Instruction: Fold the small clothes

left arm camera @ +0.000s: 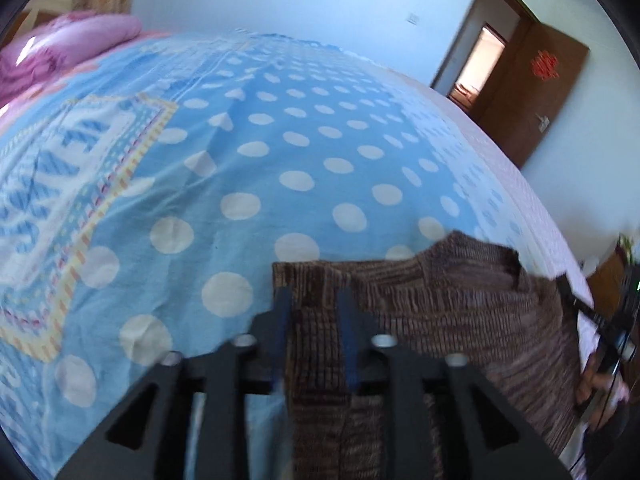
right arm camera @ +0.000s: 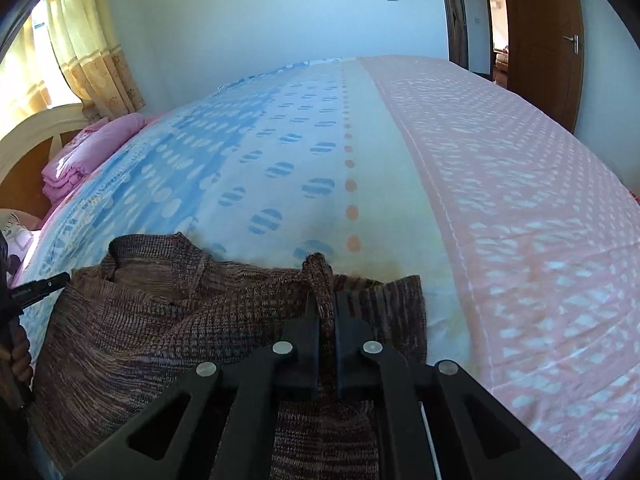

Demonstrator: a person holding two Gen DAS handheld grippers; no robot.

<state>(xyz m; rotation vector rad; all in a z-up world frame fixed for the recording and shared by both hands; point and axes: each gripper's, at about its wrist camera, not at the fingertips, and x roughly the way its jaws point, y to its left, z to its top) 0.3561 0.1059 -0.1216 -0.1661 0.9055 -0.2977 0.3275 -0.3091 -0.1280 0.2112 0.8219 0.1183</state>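
Black fingers of the right gripper (right arm camera: 326, 308) pinch a bunched edge of the brown knit sweater (right arm camera: 160, 320), which is on the near edge of the bed (right arm camera: 520, 200); the left gripper (left arm camera: 314, 304) also has knit between its jaws, though these stand wider apart. Looks like mid-fold, both edges held — next move likely calls for carrying them together across the sweater, then letting go.

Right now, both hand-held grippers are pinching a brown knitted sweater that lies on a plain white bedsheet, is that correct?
Not quite: both wrist views show a patterned bedsheet, blue with white polka dots. Both the left hand-held gripper and right hand-held gripper do pinch the brown knitted sweater.
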